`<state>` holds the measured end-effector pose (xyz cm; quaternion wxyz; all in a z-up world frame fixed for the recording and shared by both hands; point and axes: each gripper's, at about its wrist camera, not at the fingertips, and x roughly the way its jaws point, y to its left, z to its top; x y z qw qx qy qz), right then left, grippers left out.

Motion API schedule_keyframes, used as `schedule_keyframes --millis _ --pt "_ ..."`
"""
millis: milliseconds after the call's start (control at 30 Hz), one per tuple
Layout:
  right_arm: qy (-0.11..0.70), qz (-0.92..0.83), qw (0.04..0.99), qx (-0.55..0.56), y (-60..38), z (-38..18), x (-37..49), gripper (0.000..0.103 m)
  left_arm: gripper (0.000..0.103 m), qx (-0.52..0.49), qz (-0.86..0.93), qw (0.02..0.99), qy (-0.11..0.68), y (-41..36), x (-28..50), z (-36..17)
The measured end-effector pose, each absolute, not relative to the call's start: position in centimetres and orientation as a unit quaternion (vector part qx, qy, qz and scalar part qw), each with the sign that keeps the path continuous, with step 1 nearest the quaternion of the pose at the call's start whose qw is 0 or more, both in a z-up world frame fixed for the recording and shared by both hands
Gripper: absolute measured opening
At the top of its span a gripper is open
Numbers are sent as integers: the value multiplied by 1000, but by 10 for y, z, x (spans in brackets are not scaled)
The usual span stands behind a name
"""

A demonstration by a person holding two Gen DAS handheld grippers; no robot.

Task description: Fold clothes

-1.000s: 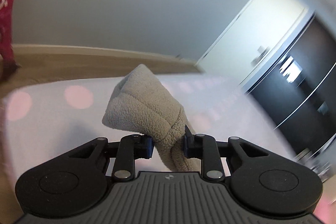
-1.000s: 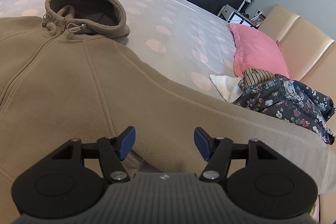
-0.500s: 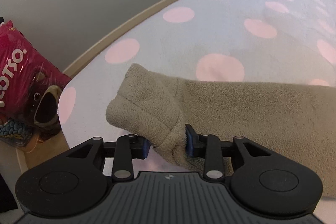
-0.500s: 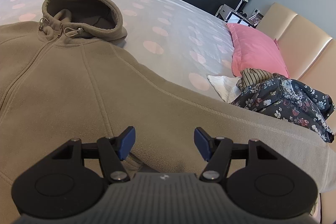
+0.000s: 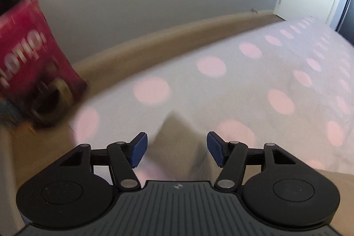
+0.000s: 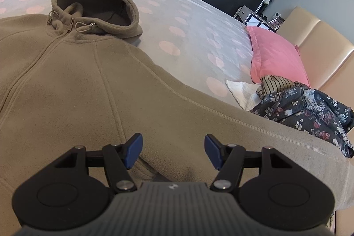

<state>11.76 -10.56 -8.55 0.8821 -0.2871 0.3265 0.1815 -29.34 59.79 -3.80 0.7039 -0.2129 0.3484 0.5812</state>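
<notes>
Beside bed (image 5: 243, 90), red bag (image 5: 33, 59); lettering blurred, unreadable; left claw (image 5: 176, 150) gapes.

We see a tan fleece hoodie (image 6: 88, 85) lying flat, front up. Its zip is closed, its hood (image 6: 97, 8) open.

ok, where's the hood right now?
Right wrist view, upper left: the hood lies flat and open on the dotted bedspread, at the top of the fleece jacket, well left of the pink pillow.
</notes>
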Motion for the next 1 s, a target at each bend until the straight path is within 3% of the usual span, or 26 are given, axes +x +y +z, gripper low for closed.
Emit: schedule_keyframes --millis 133,267,333,433,600,800,900,933,967,1000 --pt "331 182 881 -285 -104 -87 120 65 58 -155 528 761 343 582 -276 -27" --pt "332 192 876 -294 -98 -90 118 65 34 -211 475 745 419 588 -268 -59" --pt "329 197 874 -299 -97 -91 115 65 28 -246 457 715 468 593 -272 -82" --pt "328 200 873 -299 -97 -90 113 65 23 -312 411 677 525 597 -283 -115" --pt "331 196 875 -294 -98 -90 116 65 19 -390 399 661 501 605 -302 -127" --pt "332 196 874 -295 -98 -90 115 65 20 -307 397 702 505 594 -279 -101" --pt "334 194 874 -296 -97 -91 116 65 26 -265 401 734 480 598 -266 -88" --pt "334 194 873 -296 -96 -92 116 65 34 -251 402 744 472 599 -262 -84" --pt "334 193 873 -297 -96 -92 117 65 50 -236 403 753 463 601 -258 -80" --pt "335 192 874 -296 -97 -93 117 65 57 -222 403 763 454 602 -253 -75"
